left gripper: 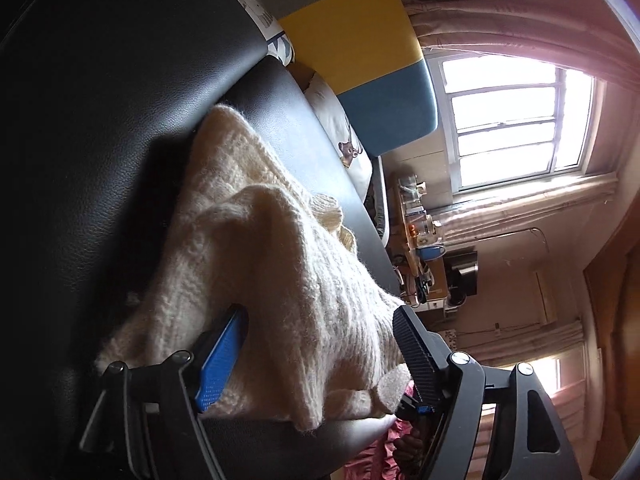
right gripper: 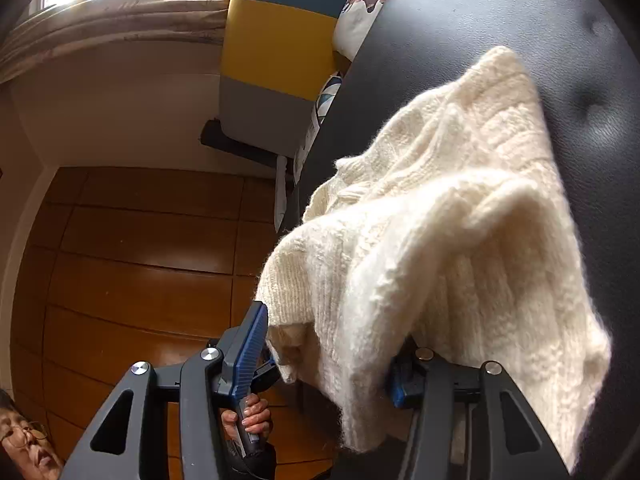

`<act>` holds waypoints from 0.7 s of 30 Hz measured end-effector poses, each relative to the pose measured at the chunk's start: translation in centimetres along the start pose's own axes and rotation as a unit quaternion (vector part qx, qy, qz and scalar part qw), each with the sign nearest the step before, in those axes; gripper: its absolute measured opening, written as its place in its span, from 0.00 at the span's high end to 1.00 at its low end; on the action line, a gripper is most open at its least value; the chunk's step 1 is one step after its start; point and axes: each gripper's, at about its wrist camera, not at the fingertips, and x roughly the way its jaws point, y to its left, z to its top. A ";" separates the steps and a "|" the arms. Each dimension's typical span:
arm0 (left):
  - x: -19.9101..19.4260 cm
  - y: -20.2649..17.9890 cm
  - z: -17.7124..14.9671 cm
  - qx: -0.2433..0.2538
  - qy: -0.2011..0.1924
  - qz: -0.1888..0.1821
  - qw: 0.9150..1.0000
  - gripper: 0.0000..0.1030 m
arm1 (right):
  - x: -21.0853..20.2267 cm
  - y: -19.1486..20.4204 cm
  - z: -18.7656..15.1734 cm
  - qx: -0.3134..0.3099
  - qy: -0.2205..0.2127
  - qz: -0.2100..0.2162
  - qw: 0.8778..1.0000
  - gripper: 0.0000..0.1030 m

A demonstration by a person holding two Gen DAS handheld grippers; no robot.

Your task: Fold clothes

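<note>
Cream knit sweater (left gripper: 256, 264) bunched on black leather surface (left gripper: 100, 120). Left gripper (left gripper: 320, 332) jaws wide, straddling hem, unclamped. Right gripper (right gripper: 332, 344) jaws wide, sweater draped between.

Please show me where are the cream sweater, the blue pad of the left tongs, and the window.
cream sweater (left gripper: 256, 248): left wrist view, on its raised knit middle.
blue pad (left gripper: 218, 360): left wrist view, on its dotted blue face.
window (left gripper: 516, 120): left wrist view, on a bright pane.

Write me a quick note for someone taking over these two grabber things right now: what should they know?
Left gripper: jaws wide open, straddling the fluffy cream knitted sweater, not pinching it.
Right gripper: jaws open, sweater hem draped between and over them.
The sweater lies bunched on the black leather surface, near its edge.
Done: no neat fold visible.
Left: grip, spread flat, fold.
</note>
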 end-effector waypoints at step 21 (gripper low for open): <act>3.7 2.6 12.8 -0.136 -0.073 -0.017 0.988 0.40 | 1.1 0.2 8.2 0.010 -0.104 -0.029 0.994 0.50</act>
